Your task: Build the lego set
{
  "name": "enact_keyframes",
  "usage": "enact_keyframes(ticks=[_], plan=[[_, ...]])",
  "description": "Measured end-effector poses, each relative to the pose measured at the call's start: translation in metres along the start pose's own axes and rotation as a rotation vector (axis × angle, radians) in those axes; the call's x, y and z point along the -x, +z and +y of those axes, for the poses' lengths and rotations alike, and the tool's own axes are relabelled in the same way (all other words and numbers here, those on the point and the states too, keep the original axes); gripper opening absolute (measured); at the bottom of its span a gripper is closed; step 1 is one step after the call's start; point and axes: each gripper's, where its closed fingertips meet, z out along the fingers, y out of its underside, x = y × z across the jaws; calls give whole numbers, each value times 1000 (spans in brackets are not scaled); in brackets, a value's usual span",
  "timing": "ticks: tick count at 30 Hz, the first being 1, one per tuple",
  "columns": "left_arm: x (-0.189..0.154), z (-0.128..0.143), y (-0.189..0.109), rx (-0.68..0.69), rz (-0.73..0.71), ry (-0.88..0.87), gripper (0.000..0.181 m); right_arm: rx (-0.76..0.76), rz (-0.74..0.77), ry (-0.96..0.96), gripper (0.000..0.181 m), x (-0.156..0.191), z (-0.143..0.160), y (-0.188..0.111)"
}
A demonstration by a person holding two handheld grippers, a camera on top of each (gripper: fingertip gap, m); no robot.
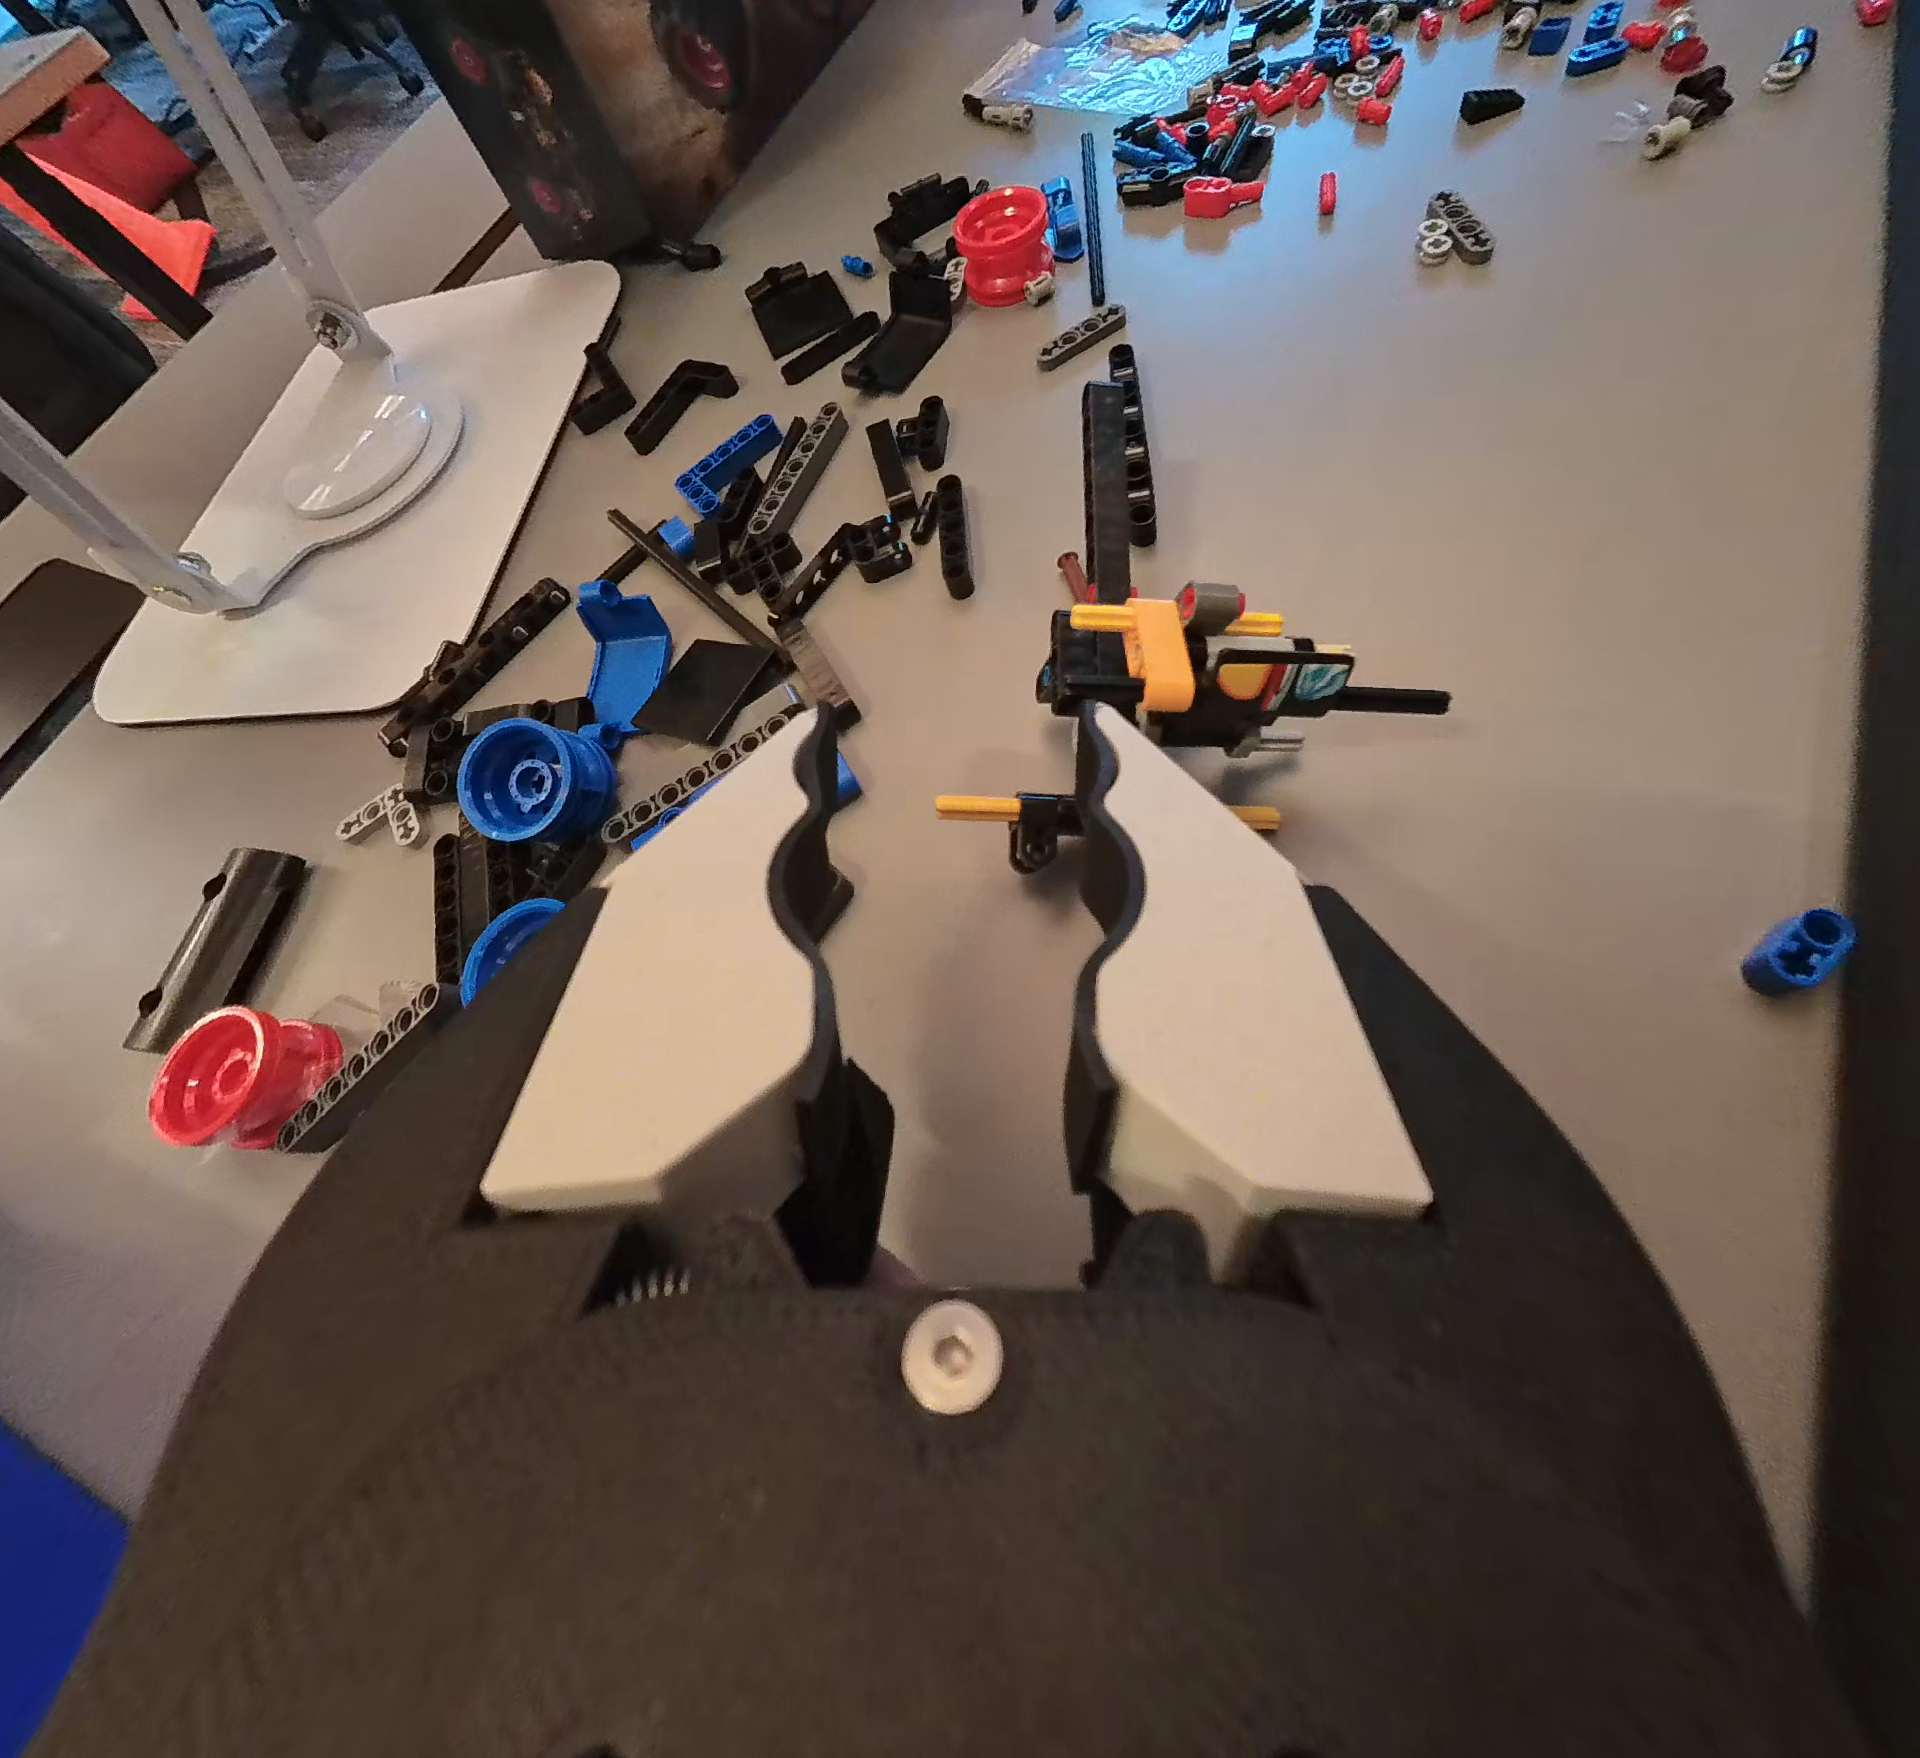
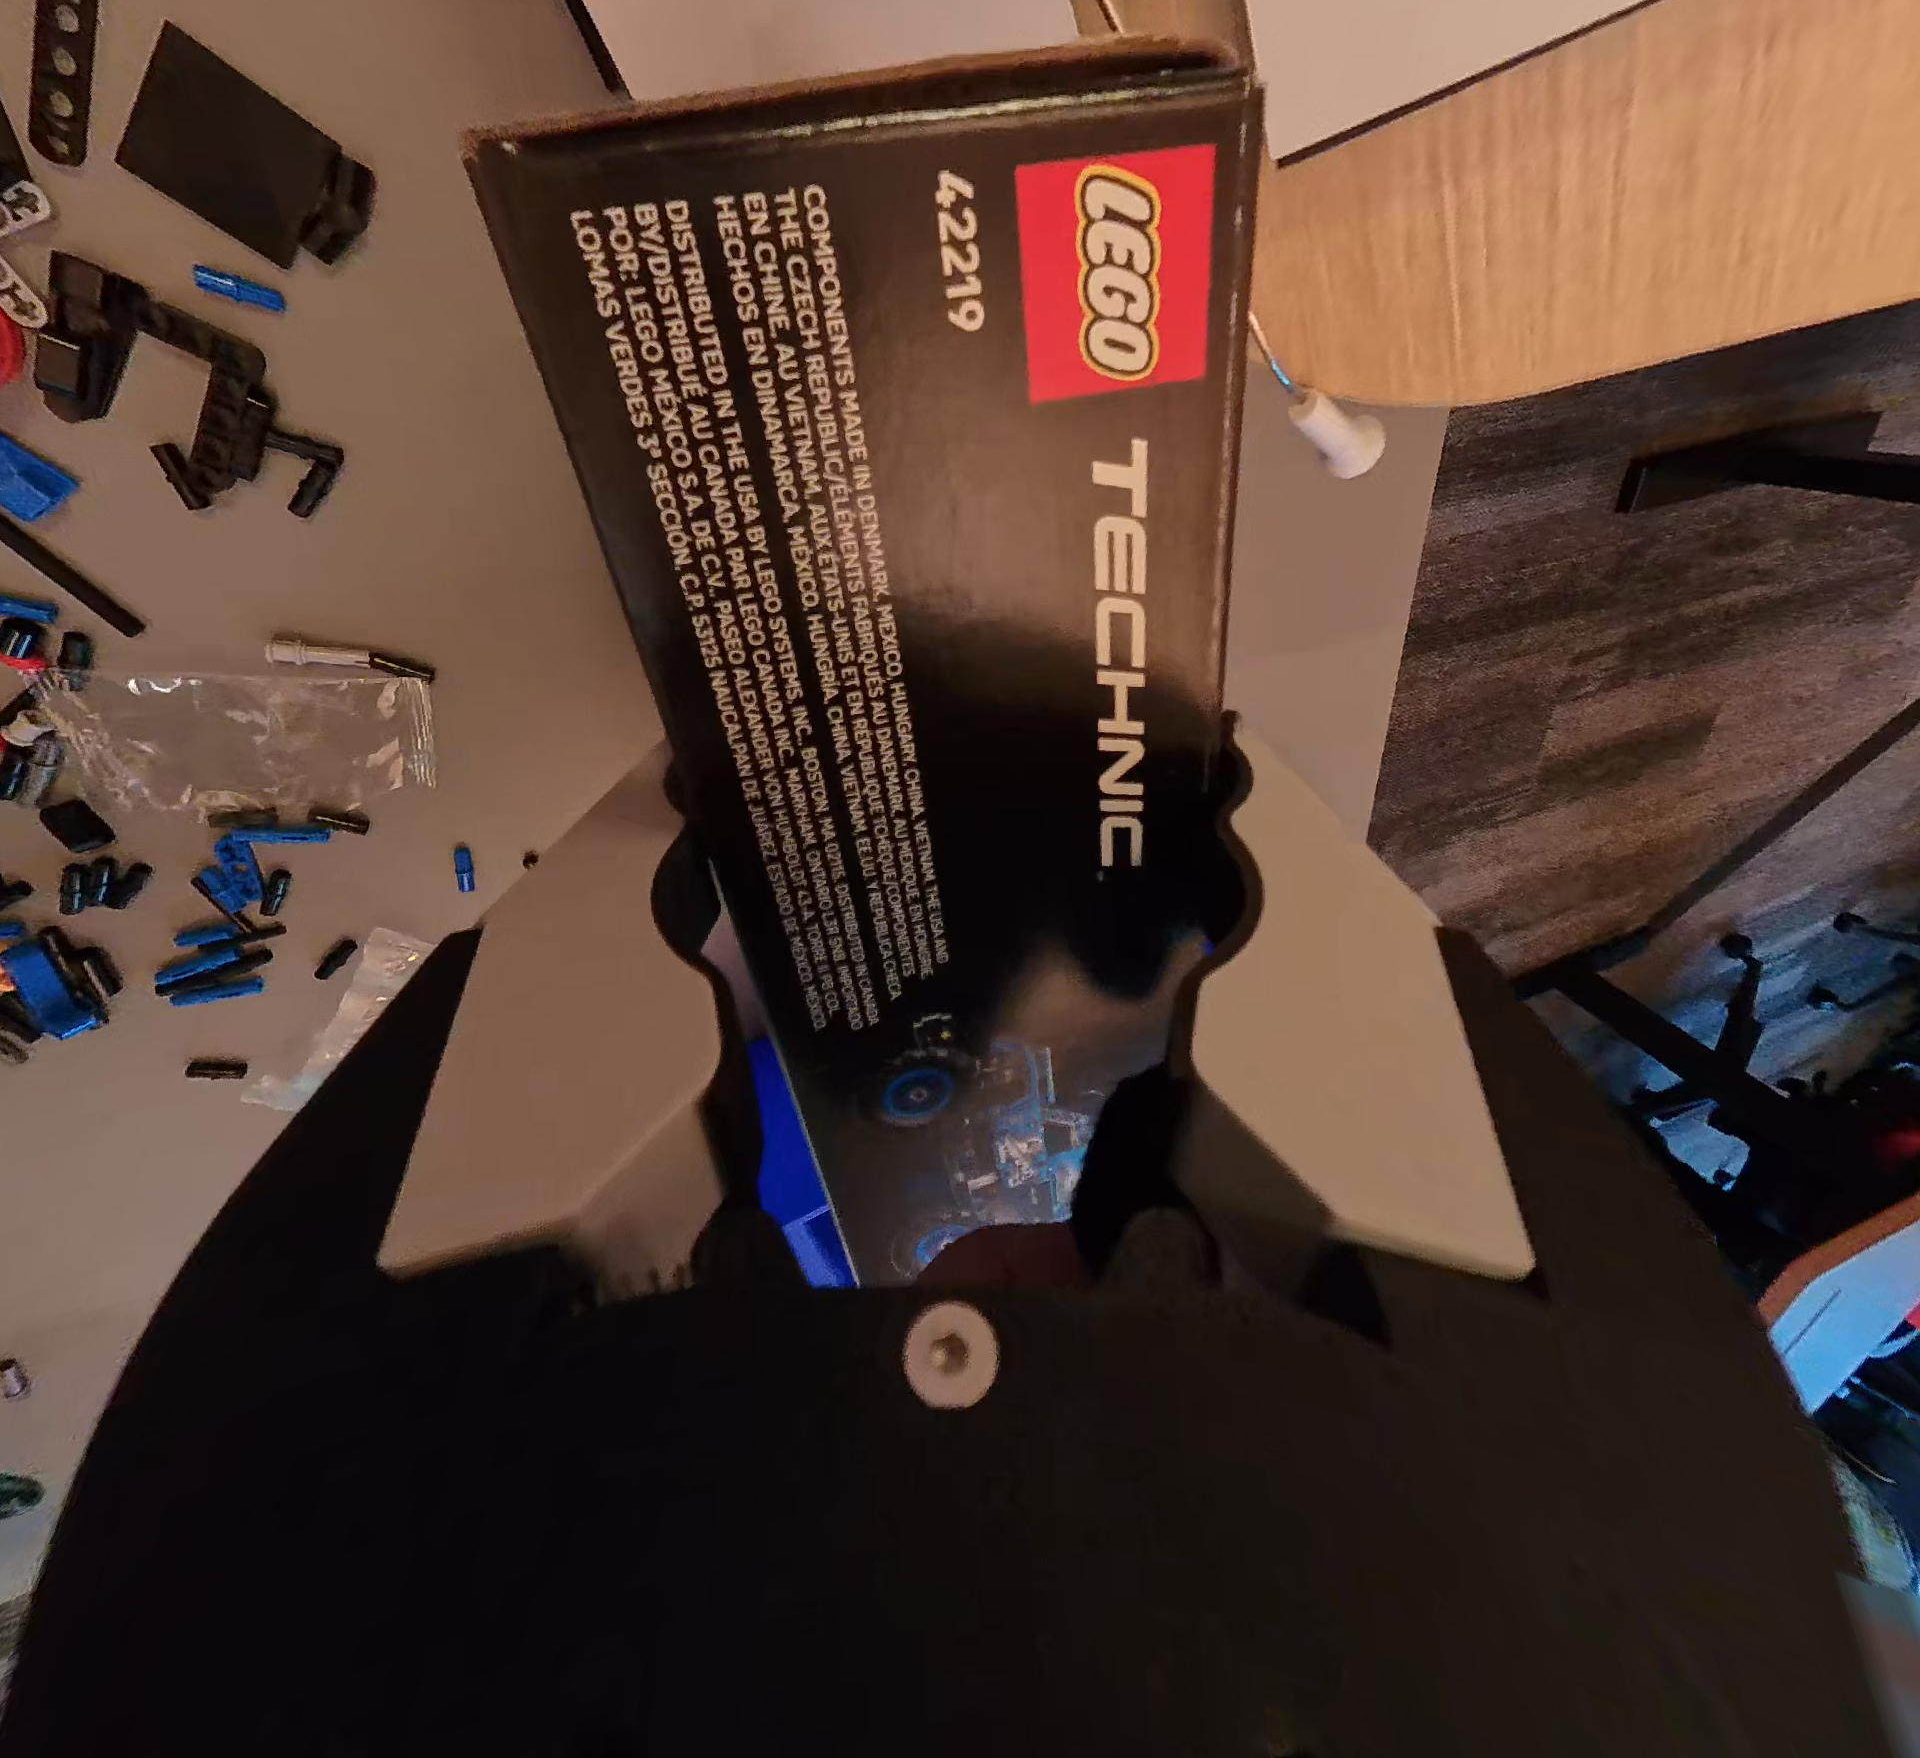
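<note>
Yellow-and-black partial model (image 1: pixel 1174 669) on grey table (image 1: pixel 1455 461), just beyond left gripper (image 1: pixel 951 752), jaws spread, empty. Small yellow-pinned piece (image 1: pixel 1023 815) between its tips. Loose pieces (image 1: pixel 1403 35) scattered widely; wheels unmounted. Build judged early. Right gripper (image 2: pixel 956 773) straddles set box (image 2: pixel 883 461), jaws wide; contact unclear.

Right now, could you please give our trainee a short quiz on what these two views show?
1. True or false: the left gripper holds a part.
2. What does the right gripper straddle?
A) a red wheel
B) the box
C) a plastic bag
3. Fill in: the yellow-and-black assembly sits just beyond the left gripper's ____ finger.

Key:
1. False; its jaws are open and empty.
2. B.
3. Right.
</note>
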Motion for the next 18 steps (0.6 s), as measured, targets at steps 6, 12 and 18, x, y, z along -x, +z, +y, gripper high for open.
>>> enact_keyframes(ticks=[6, 12, 18], plan=[[1, 0, -1, -3, -5, -1, 45, -62, 53, 0, 101, -3, -6, -19], [2, -1, -2, -7, -10, 1, 45, -228, 239, 32, 98, -7, -18, -78], [3, -1, -2, -6, -18, 0, 45, -863, 458, 99, 93, 49, -71, -221]])
